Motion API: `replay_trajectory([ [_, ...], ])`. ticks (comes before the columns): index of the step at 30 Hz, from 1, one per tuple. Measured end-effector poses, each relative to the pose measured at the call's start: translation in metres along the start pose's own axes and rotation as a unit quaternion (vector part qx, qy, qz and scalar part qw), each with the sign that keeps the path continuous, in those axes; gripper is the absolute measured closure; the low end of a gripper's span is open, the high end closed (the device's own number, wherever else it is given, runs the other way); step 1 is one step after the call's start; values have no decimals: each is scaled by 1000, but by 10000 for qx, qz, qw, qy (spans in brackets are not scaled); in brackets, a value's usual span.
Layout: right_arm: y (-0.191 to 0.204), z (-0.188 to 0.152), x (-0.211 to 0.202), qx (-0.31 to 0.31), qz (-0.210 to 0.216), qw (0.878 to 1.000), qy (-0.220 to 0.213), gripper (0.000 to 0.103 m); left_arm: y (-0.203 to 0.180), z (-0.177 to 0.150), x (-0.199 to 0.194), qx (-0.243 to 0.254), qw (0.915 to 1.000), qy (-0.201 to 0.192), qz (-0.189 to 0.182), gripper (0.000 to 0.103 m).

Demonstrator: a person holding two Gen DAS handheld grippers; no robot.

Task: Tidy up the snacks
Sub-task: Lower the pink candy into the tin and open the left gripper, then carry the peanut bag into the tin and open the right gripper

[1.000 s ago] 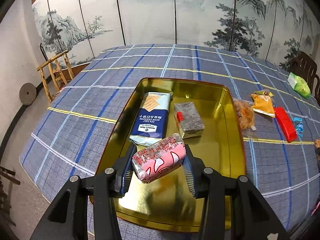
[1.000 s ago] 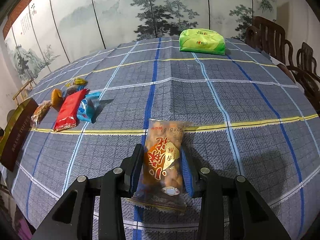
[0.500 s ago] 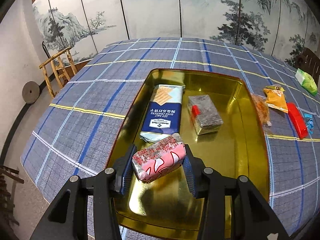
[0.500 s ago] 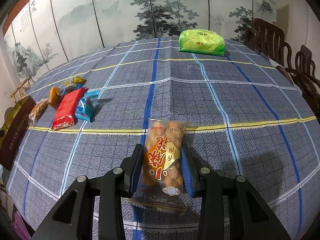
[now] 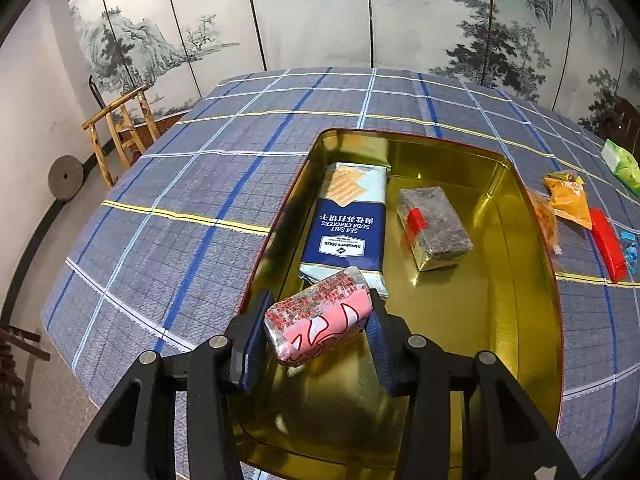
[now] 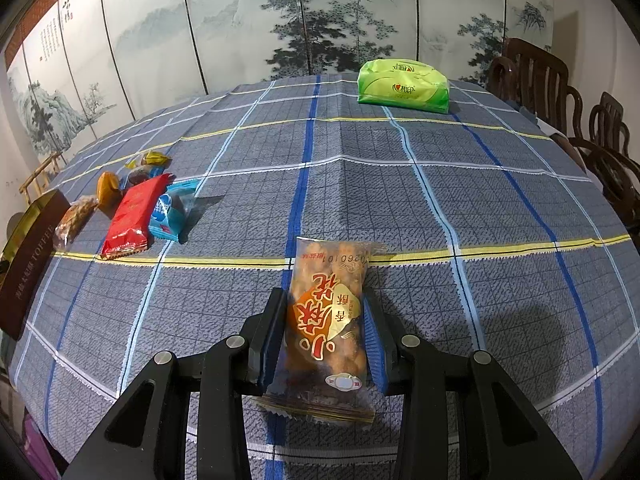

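Motion shows only on the left: over the last second the left gripper (image 5: 318, 330), fingers clamped on the pink pack (image 5: 320, 326), has come in over the near end of the gold tin (image 5: 536, 280), close to the cracker pack (image 5: 347, 222) and the grey bar (image 5: 434, 226), so a drop looks near. The right gripper (image 6: 325, 338) has not moved, fingers shut on the nut bag (image 6: 326, 328), which seems to rest on the table (image 6: 400, 200), well apart from the tin and likely next in.

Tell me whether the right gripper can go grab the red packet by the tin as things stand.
Probably not yet: the right gripper is shut on the orange snack bag, so its fingers are full. Otherwise the checked cloth across to the red packet lies bare.
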State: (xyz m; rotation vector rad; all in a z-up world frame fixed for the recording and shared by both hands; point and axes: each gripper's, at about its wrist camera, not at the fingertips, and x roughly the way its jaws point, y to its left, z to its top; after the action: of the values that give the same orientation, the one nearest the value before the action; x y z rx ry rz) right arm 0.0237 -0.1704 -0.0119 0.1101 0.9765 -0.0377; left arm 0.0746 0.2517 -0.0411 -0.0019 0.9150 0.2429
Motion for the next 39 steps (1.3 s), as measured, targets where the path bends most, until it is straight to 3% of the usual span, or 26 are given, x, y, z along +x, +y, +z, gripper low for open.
replay_trajectory([
  [8, 0, 0, 0, -1, -2, 10000, 1, 65, 0, 2, -5, 76, 9998, -139, 109, 59],
  [15, 0, 0, 0, 24, -11, 10000, -1, 65, -6, 5, -24, 189, 9986, -435, 216, 39],
  [20, -3, 0, -2, 121, 26, 9999, 9, 65, -10, 3, -45, 256, 9972, -615, 343, 35],
  [31, 19, -4, -21, 129, 398, 9991, 89, 65, -6, -22, -70, -226, 9981, -559, 113, 33],
  [39, 75, 7, -50, -243, 867, 9959, -57, 65, 15, -44, -83, -525, 9970, -551, 156, 32],
])
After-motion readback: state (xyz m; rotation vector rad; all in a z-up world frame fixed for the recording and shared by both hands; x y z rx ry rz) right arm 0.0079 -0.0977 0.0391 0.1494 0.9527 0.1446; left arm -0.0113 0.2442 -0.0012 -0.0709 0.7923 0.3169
